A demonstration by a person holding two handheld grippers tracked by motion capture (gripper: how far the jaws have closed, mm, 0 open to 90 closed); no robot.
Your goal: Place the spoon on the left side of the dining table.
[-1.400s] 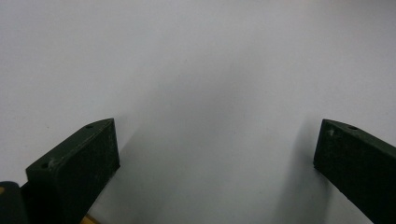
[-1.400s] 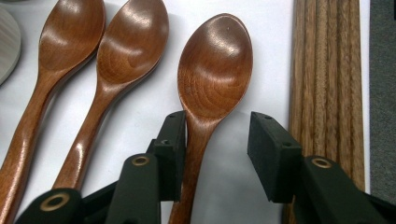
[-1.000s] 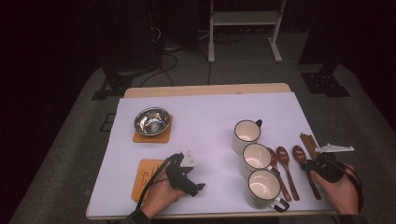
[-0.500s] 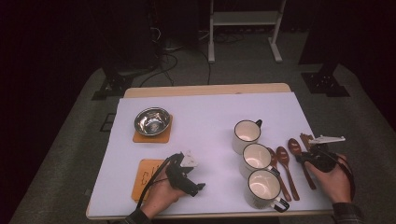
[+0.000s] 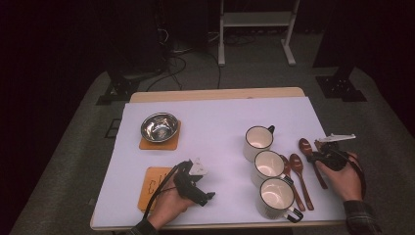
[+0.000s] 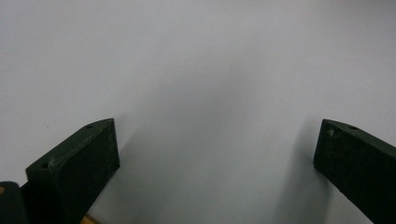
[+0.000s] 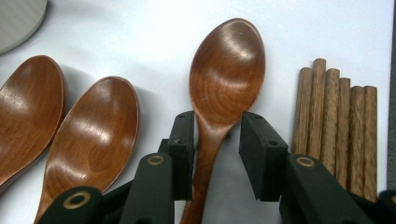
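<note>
Now reaching for the rightmost wooden spoon (image 7: 219, 93), lying on the table (image 5: 215, 122) right of three mugs (image 5: 268, 165). Right gripper (image 7: 215, 149) jaws released, straddling the neck, not squeezing yet. Left gripper (image 6: 215, 168) jaws wide apart, holding nothing. Still left: grabbing, lifting.

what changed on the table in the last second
The right tongs moved in from the table's right edge toward the spoons and now straddle the neck of the rightmost wooden spoon, jaws either side, not clearly clamped on it. The left tongs stayed resting near the empty coaster. The mugs, bowl and other spoons kept their places.
</note>
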